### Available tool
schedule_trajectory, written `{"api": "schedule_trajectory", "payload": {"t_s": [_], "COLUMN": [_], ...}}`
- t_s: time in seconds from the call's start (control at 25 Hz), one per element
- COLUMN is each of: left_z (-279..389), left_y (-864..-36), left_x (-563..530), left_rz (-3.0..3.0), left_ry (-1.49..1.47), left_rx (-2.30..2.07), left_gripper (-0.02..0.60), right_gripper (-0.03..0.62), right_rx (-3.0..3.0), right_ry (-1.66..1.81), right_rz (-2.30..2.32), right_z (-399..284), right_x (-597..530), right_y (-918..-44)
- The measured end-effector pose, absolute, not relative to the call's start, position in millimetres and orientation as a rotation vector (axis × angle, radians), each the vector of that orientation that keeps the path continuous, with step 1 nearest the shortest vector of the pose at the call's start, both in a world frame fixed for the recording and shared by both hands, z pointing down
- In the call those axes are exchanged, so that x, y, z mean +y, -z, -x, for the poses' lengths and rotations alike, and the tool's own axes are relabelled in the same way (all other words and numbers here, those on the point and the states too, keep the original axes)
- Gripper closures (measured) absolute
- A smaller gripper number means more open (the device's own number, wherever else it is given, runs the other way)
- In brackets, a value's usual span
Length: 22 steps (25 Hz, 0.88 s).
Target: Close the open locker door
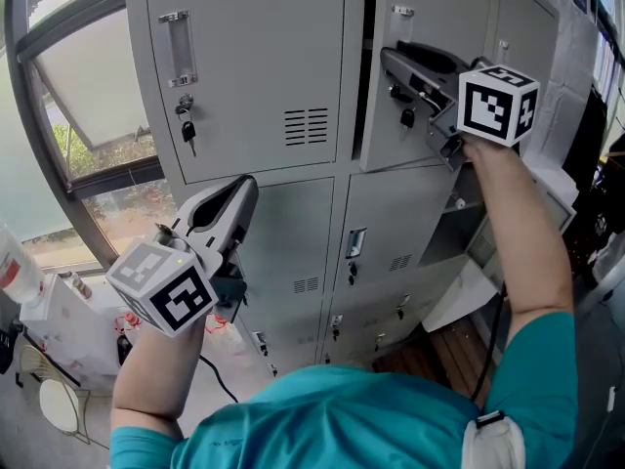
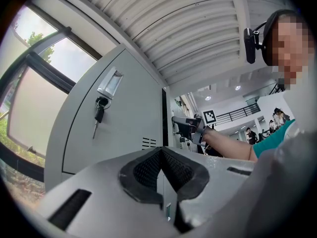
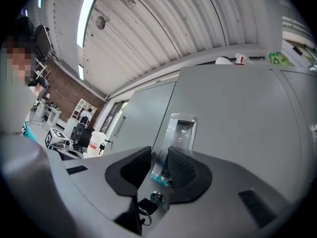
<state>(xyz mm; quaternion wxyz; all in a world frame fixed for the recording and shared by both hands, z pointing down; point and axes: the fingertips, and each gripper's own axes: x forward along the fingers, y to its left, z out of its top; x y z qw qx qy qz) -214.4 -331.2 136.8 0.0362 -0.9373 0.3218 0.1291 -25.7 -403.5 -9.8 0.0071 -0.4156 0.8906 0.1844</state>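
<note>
Straddling the door handle, right tongs apart; left tongs clear.

I see the locker door in the upper right of the head view. It is plain grey metal and upright. A recessed bright handle sits near its left edge, and below that is a lock with a key hanging from it. The door stands slightly ajar, with a dark gap running down that left edge.
</note>
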Motion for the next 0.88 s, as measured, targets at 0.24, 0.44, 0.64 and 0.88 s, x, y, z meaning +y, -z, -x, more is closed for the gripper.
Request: {"api": "schedule_trajectory", "payload": {"t_s": [0.24, 0.44, 0.64, 0.88], "left_z": [233.8, 244.5, 243.5, 238.1], "left_y": [-141.7, -145.6, -149.5, -151.8], "left_x": [-341.2, -346.5, -350.3, -350.4], "left_rz": [2.883, 2.888, 2.899, 2.914], "left_ry": [-0.411, -0.423, -0.423, -0.416], "left_rx": [1.012, 1.025, 1.016, 1.004], "left_gripper": [0.577, 0.578, 0.578, 0.577], "right_gripper": [0.531, 0.539, 0.539, 0.539], "right_rx": [2.754, 2.737, 2.725, 2.692], "right_ry": [-0.556, -0.539, -0.539, -0.515], "right_rz": [1.405, 1.474, 1.492, 1.454], "right_z": [26.8, 26.9, 28.0, 26.4], "right_x": [-436.4, -448.8, -447.7, -436.0], "right_y": [11.2, 11.3, 13.2, 11.3]}}
